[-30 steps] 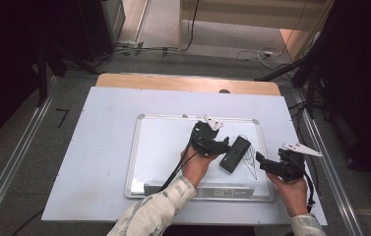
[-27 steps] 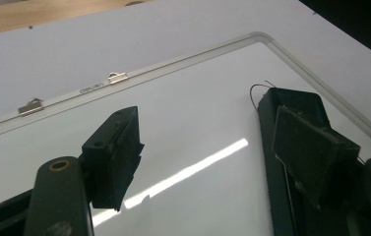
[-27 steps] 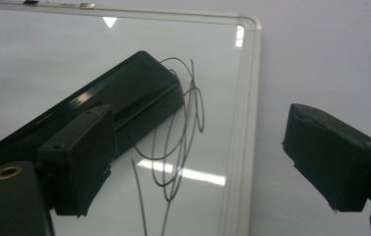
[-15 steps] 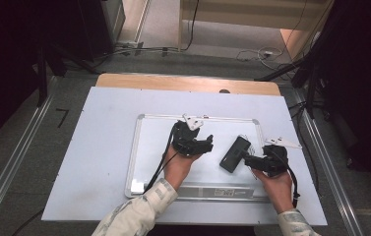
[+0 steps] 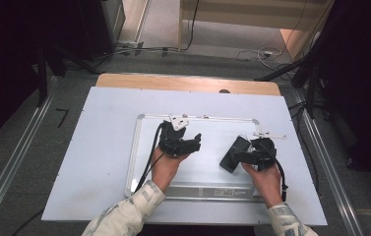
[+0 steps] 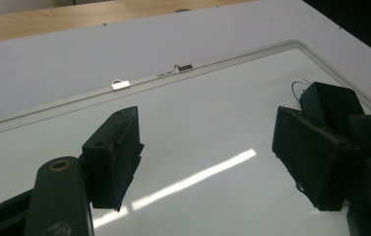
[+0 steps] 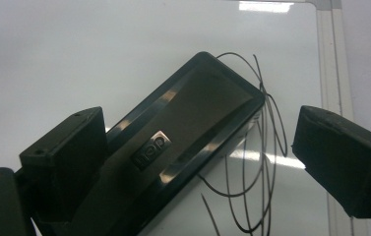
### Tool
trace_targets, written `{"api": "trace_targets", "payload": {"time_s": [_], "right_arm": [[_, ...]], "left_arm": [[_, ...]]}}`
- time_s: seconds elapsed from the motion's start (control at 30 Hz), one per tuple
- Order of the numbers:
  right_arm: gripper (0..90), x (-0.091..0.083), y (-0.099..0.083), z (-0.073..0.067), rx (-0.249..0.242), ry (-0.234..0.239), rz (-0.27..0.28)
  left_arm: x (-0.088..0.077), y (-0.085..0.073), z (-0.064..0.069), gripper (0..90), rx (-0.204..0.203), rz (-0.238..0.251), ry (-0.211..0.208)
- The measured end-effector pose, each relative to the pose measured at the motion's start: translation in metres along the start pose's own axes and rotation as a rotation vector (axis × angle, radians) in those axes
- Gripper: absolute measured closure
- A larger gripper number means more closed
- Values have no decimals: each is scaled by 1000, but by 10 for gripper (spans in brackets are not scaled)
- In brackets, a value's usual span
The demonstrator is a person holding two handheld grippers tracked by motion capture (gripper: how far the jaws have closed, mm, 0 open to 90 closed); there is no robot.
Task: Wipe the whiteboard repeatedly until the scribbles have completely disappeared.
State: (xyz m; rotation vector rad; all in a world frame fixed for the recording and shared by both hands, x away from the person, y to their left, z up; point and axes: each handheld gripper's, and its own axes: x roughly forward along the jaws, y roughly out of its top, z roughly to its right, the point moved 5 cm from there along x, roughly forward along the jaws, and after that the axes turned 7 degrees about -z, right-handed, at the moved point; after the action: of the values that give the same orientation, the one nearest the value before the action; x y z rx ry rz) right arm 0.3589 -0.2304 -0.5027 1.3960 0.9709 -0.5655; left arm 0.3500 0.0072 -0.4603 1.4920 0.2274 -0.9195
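Observation:
A black eraser [image 5: 230, 157] lies at an angle on the right part of the whiteboard [image 5: 139, 147]; a thin looped wire [image 7: 264, 162] sits at its far end. My right gripper [image 5: 244, 155] is at the eraser. Its jaws have just been opening and now stand wide, with the eraser [image 7: 173, 142] between them, the left jaw over its edge and the right jaw well apart from it. My left gripper [image 5: 193, 144] hovers open over the middle of the board, with nothing between its jaws [image 6: 212, 162]. The eraser [image 6: 333, 101] shows behind its right jaw.
The whiteboard lies flat on a white table top [image 5: 99, 123], with a strip of wood [image 5: 183, 83] along the far edge. Two small metal hangers [image 6: 121, 84] sit on the board's far frame. Dark stands and cables surround the table.
Both hands have moved left. The left gripper drew away from the eraser toward the board's middle, and the right gripper came up to the eraser with its jaws wider. The eraser stayed put.

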Motion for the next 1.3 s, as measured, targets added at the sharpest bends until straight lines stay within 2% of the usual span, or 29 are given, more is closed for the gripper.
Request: {"api": "trace_targets", "payload": {"time_s": [0.07,0.13,0.23,0.43,0.53,0.63,0.73,0.9,1.13,1.3], "right_arm": [[42,4,2,-3,-2,-11,-13],[38,6,3,-2,-3,-41,-23],[38,8,4,1,21,-36,-39],[38,12,9,-4,17,-18,-55],[39,18,11,-9,7,-30,-70],[40,23,11,-11,-7,-63,-87],[51,23,11,-10,2,-57,-88],[178,21,11,-10,7,-43,-87],[351,19,11,-10,-19,-19,-82],[381,18,11,-6,-46,-24,-75]], "left_arm": [[-1,0,-1,269,-2,6,0],[-2,-1,-3,269,-3,5,2],[-1,-2,-5,269,-6,3,3],[0,-3,-6,270,-13,4,6],[-1,-3,-7,270,-13,2,8],[-1,-4,-7,270,-13,1,7],[-1,-4,-8,271,-12,0,7],[-1,-4,-8,272,-13,3,2],[-3,-4,-10,278,-19,10,0],[-6,-4,-12,278,-27,16,1]]}}
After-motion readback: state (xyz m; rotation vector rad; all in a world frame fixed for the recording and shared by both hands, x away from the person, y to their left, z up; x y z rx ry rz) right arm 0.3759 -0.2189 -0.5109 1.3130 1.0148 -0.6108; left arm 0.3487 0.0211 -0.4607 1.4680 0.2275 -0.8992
